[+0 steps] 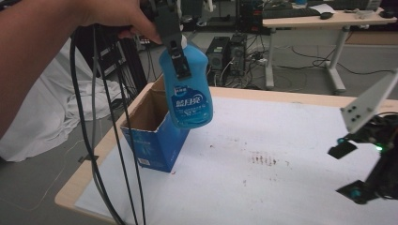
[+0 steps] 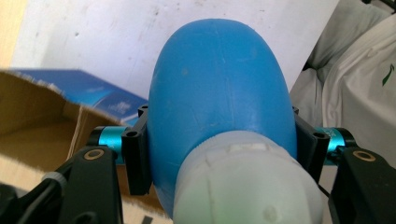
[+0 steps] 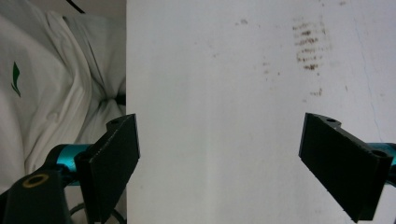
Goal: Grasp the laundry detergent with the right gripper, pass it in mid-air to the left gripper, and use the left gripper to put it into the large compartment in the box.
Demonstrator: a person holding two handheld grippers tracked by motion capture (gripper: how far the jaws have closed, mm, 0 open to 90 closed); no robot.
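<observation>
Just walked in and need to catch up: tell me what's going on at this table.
A person's left gripper holds a blue detergent bottle in the air beside an open blue cardboard box at the table's left edge. The right gripper hangs open over the stained white tabletop, holding nothing.

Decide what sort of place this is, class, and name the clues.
Probably a lab or workshop: black desktop computer towers stand on the floor, loose cables trail beneath a pale adjustable desk, and white cloth is draped alongside.

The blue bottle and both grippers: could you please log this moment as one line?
left gripper: shut on blue bottle, held above open box | right gripper: open, empty, over white table cover
</observation>
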